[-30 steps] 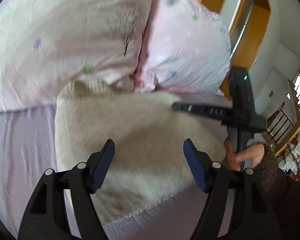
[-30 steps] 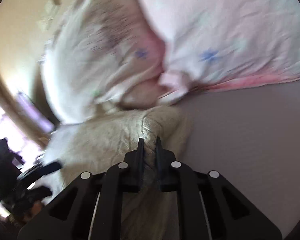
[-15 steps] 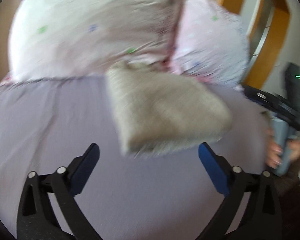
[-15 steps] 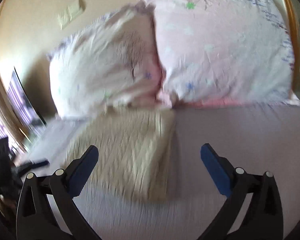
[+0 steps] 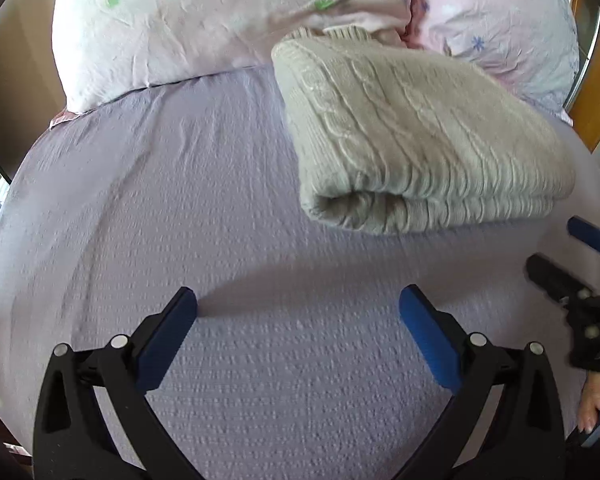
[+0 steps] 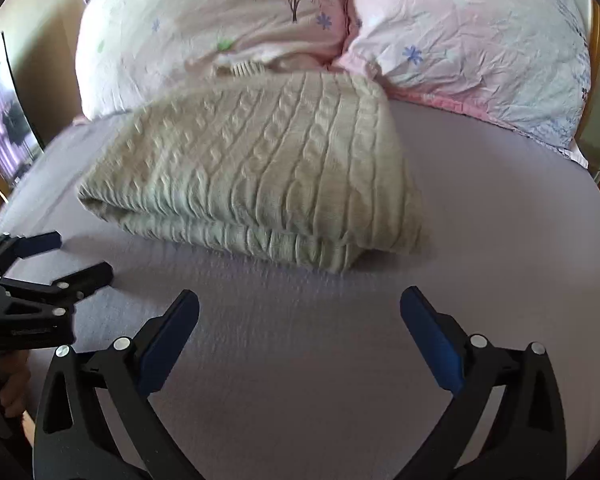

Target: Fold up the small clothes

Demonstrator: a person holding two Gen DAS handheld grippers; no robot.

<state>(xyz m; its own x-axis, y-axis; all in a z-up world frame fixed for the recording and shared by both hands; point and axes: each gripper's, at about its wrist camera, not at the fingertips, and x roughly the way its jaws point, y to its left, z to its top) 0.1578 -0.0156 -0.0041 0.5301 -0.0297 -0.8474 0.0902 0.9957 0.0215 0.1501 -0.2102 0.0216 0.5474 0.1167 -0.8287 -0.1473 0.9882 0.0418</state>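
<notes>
A cream cable-knit sweater (image 5: 412,132) lies folded in a thick bundle on the lilac bed sheet (image 5: 180,208), its far edge against the pillows. It also shows in the right wrist view (image 6: 260,168). My left gripper (image 5: 298,312) is open and empty, over bare sheet short of the sweater's near fold. My right gripper (image 6: 300,308) is open and empty, also short of the sweater. Each gripper shows at the edge of the other's view: the right gripper (image 5: 564,252) and the left gripper (image 6: 60,256), both open.
Two pink flower-print pillows (image 6: 228,28) (image 6: 472,36) stand at the head of the bed behind the sweater. A wooden frame (image 5: 596,112) runs along the right side. A dark screen (image 6: 8,120) stands off the bed's left side.
My right gripper has let go of the sweater and opened. Both grippers have pulled back toward me, leaving the folded sweater lying on the sheet.
</notes>
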